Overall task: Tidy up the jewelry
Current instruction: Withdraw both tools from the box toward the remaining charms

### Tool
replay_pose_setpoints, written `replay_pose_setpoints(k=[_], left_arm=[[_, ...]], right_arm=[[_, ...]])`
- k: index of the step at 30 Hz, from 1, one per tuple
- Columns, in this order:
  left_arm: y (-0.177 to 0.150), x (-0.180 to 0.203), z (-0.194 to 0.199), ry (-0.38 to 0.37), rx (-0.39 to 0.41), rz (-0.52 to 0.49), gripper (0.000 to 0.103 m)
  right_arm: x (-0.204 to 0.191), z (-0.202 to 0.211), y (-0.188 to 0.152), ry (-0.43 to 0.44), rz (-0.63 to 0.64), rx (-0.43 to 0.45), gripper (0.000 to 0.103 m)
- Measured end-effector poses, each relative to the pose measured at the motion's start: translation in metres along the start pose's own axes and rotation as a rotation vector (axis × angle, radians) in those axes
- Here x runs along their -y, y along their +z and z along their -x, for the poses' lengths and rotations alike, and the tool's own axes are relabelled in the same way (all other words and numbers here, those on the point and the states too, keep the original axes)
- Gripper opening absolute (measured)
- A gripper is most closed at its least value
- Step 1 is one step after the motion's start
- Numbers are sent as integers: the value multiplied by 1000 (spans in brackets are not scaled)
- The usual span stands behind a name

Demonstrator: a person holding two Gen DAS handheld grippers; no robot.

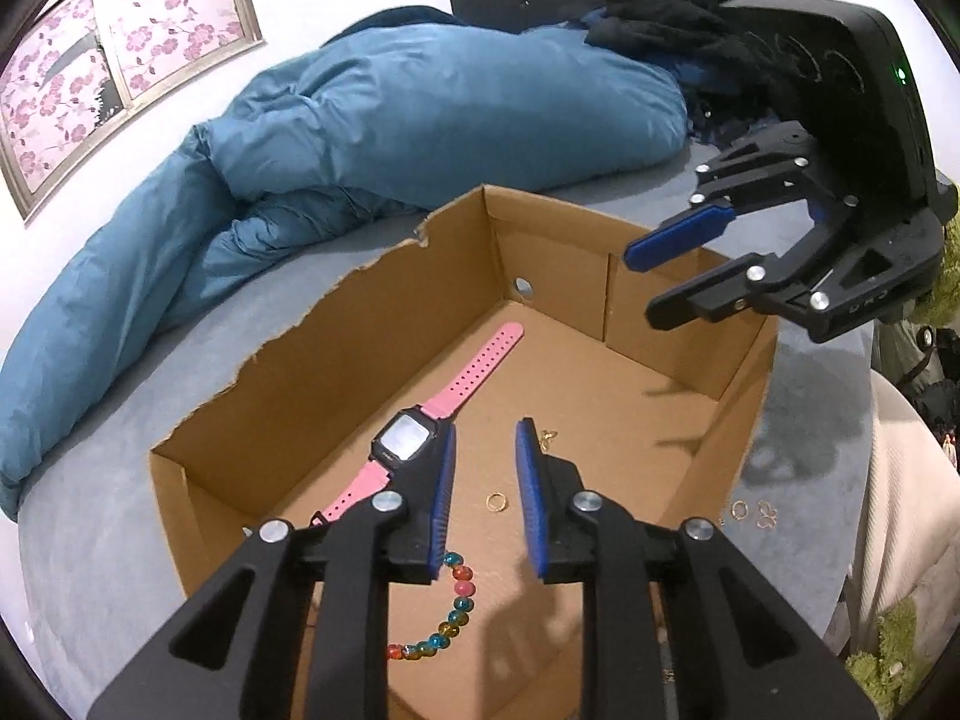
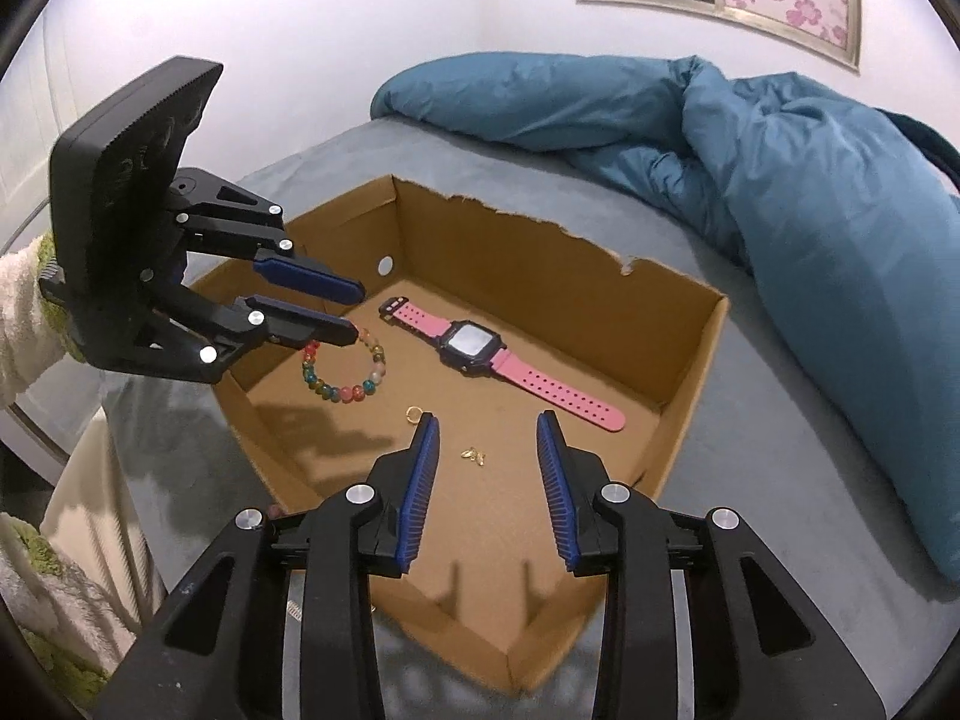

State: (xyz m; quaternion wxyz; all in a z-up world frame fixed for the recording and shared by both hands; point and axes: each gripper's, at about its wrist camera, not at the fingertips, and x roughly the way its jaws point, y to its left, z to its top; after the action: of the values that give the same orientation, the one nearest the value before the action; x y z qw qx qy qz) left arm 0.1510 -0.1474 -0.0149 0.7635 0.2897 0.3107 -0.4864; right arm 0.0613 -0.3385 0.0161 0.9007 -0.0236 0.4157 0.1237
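No readable writing on the watch [image 2: 471,343] or box [image 2: 690,360].

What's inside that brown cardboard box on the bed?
The torn cardboard box holds a pink-strapped digital watch, a multicoloured bead bracelet, a small gold ring and tiny gold pieces. The black grippers cover its near floor.

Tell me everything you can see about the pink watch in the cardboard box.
The pink rubbery-strapped digital watch lies flat, face up, on the floor of the open brown cardboard box, strap stretched out full length. Its dark, roughly square case frames a pale blank screen. The longer strap half has rows of small punched holes; the shorter half ends in a dark buckle. It rests near the torn-edged wall, apart from the multicoloured bead bracelet. Neither tool touches it.
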Motion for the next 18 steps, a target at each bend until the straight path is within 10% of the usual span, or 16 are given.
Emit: replay_pose_setpoints(k=[18], left_arm=[[-69,61,96,-126,77,75,20]], right_arm=[[-55,61,-77,66,-51,21,36]])
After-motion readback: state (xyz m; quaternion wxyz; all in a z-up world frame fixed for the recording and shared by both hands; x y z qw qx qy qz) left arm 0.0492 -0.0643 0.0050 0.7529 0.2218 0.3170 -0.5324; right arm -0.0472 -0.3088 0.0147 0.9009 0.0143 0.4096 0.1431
